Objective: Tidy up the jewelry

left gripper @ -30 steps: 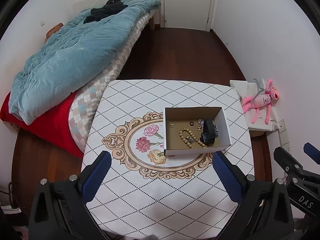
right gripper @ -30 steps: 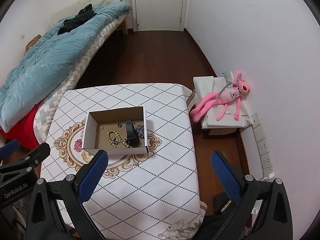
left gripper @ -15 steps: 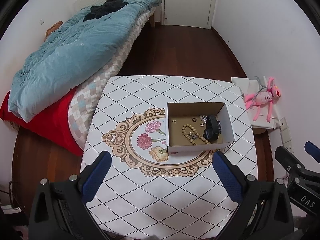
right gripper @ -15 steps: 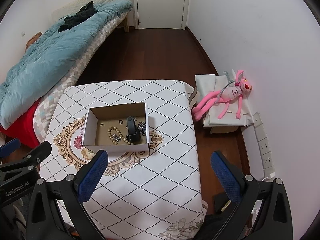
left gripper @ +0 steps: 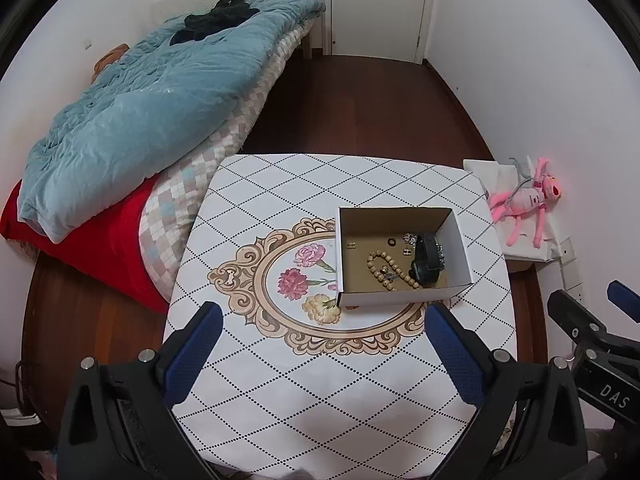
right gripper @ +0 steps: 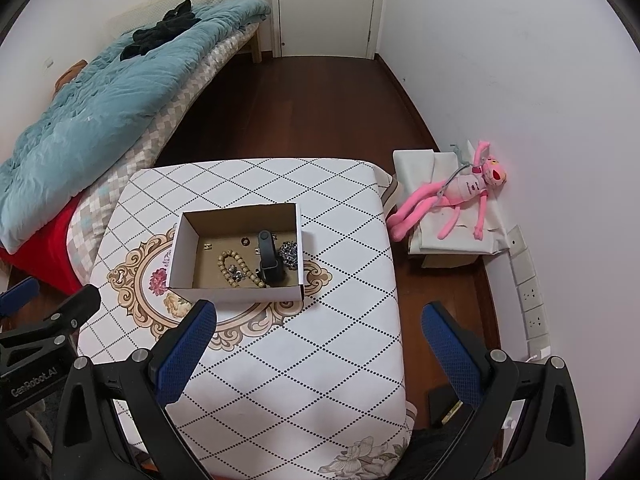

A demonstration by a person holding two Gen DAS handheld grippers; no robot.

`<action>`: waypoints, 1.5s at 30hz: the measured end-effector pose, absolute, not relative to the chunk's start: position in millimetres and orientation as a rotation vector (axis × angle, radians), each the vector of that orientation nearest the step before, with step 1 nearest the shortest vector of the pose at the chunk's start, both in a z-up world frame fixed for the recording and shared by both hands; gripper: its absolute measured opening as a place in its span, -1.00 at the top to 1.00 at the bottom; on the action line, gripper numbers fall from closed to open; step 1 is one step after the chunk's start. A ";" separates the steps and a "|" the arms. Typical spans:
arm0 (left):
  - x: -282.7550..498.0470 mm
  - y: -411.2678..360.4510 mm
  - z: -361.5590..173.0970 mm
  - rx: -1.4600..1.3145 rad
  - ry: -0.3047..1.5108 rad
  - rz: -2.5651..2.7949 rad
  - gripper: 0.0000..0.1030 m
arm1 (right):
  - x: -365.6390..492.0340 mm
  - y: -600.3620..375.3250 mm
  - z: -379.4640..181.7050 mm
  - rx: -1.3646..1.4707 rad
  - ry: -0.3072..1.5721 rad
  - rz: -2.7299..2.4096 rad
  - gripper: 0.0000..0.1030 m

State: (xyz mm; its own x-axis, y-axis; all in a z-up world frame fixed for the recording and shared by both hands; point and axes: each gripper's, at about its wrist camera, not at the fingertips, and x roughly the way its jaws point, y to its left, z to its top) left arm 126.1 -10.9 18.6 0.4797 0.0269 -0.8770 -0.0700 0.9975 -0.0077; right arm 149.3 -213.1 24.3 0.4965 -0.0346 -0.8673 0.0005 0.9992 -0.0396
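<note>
A white cardboard box [left gripper: 344, 256] [right gripper: 236, 294] sits on the patterned table [left gripper: 320, 380] [right gripper: 320, 340]. Inside lie a beaded bracelet [left gripper: 384, 270] [right gripper: 230, 266], a black watch [left gripper: 426, 258] [right gripper: 269, 258], a silver chain [right gripper: 289, 254], a small ring [left gripper: 391, 241] and small earrings [left gripper: 351, 245]. My left gripper [left gripper: 320, 322] is open and empty, held high above the table's near side, short of the box. My right gripper [right gripper: 316, 320] is open and empty, above the table's near right part.
A bed with a blue duvet [left gripper: 140, 112] and red sheet stands left of the table. A pink plush toy [right gripper: 452, 196] lies on a white box by the right wall. A closed door [left gripper: 376, 4] is at the far end, past the dark wood floor.
Both grippers have drawn back and up a little; the table and box look slightly farther and lower in view. Nothing was picked up.
</note>
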 end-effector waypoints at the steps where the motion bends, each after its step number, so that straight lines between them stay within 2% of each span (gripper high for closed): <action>1: 125.9 -10.9 18.9 -0.042 1.067 0.060 -1.00 | 149.3 -213.3 24.2 -0.036 1.051 -0.022 -1.00; 45: 117.8 -11.7 30.3 -0.047 1.047 0.068 -1.00 | 141.9 -213.5 33.5 -0.046 1.038 -0.023 -1.00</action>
State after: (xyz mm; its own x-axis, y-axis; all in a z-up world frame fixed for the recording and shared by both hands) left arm 117.8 -11.7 30.3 0.4981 0.0339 -0.8665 -0.0786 0.9969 -0.0062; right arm 141.9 -213.5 33.5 0.5076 -0.0404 -0.8606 -0.0030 0.9988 -0.0487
